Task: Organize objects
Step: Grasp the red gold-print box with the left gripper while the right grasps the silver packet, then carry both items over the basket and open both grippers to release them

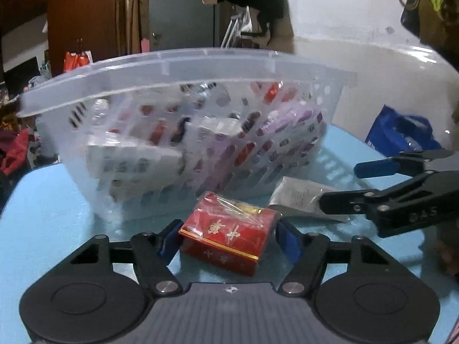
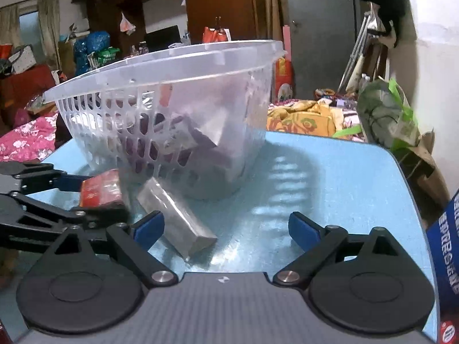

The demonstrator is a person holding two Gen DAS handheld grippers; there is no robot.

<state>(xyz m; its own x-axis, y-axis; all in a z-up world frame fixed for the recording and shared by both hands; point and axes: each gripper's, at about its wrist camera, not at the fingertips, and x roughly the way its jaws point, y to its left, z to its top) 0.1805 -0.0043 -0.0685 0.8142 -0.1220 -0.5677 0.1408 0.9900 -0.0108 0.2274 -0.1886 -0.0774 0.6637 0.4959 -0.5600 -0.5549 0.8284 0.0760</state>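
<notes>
Cluttered room, blue table (image 2: 330, 172) | basket (image 1: 183, 66) part-filled | left gripper (image 1: 228, 238) brackets red box (image 1: 229, 235), contact unclear | right gripper (image 2: 226, 229) wide, empty | silver packet (image 2: 178, 218) outstanding

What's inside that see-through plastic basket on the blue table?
Through the basket's slotted wall, several small boxes show: a white one, a purple one and red ones, piled loosely. The wall blurs their labels and hides whatever lies beneath them.
</notes>
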